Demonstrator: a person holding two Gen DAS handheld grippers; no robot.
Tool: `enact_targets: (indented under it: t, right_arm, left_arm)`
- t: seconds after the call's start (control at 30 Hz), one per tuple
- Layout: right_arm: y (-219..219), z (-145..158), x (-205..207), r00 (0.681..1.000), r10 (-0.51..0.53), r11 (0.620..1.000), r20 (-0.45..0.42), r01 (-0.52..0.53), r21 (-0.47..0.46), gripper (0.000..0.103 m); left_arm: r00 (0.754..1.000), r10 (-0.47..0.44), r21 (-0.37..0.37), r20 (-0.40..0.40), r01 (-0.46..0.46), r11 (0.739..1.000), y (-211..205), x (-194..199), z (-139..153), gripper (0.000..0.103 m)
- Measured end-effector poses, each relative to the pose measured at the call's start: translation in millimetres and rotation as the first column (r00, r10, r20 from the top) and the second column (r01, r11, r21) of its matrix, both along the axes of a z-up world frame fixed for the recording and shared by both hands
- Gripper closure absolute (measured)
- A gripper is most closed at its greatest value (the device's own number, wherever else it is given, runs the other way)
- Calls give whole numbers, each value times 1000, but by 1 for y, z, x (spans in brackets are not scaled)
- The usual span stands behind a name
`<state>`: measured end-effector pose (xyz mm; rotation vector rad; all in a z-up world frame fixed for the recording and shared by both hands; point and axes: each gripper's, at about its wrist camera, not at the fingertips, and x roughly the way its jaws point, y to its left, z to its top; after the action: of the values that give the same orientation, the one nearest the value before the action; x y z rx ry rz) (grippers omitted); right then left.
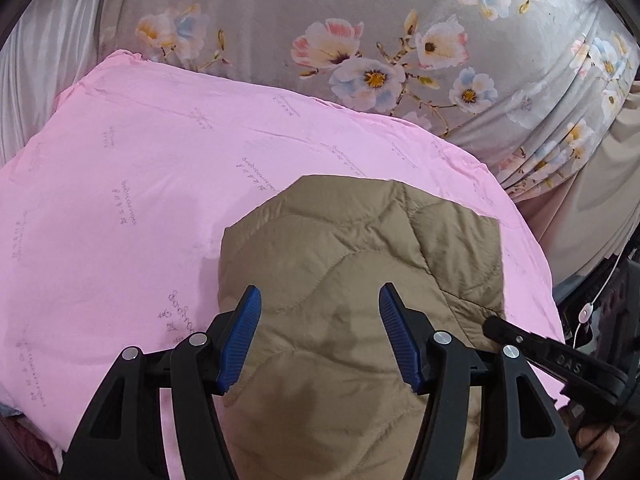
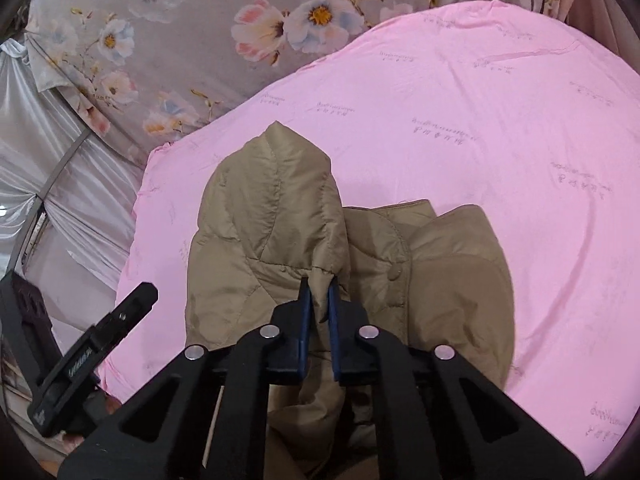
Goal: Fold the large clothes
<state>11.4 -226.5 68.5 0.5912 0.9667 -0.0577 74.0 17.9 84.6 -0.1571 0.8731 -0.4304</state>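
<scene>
Tan quilted jacket point(image 2: 280, 216) bunches between the pinching right claw point(image 2: 318, 284).

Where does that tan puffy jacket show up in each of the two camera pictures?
Left wrist view: quilted tan jacket fills lower centre, under the open left gripper.
Right wrist view: jacket sits centre-left, a fold pinched in the right gripper.
Shared landmark: the pink sheet beneath it.
</scene>
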Motion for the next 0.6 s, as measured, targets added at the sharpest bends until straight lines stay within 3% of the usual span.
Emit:
enact_targets:
  t: [0.07, 0.23, 0.4, 0.6]
  right_arm:
    - [-7, -2, -29, 999, -42, 998, 20, 43, -34, 97]
    - [-19, -41, -72, 994, -106, 989, -38, 101, -106, 97]
    - [-23, -67, -73, 994, -97, 989, -57, 90, -115, 96]
    - [-28, -88, -67, 995, -84, 993, -52, 79, -91, 94]
  left_arm:
    - [1000, -23, 7, -5, 23, 1000, -9, -2, -6, 44]
    - [995, -89, 45, -54, 91, 995, -45, -9, -35, 44]
    - [997, -79, 176, 15, 75, 981, -73, -25, -49, 44]
    - [996, -77, 250, 44, 64, 966, -86, -23, -69, 43]
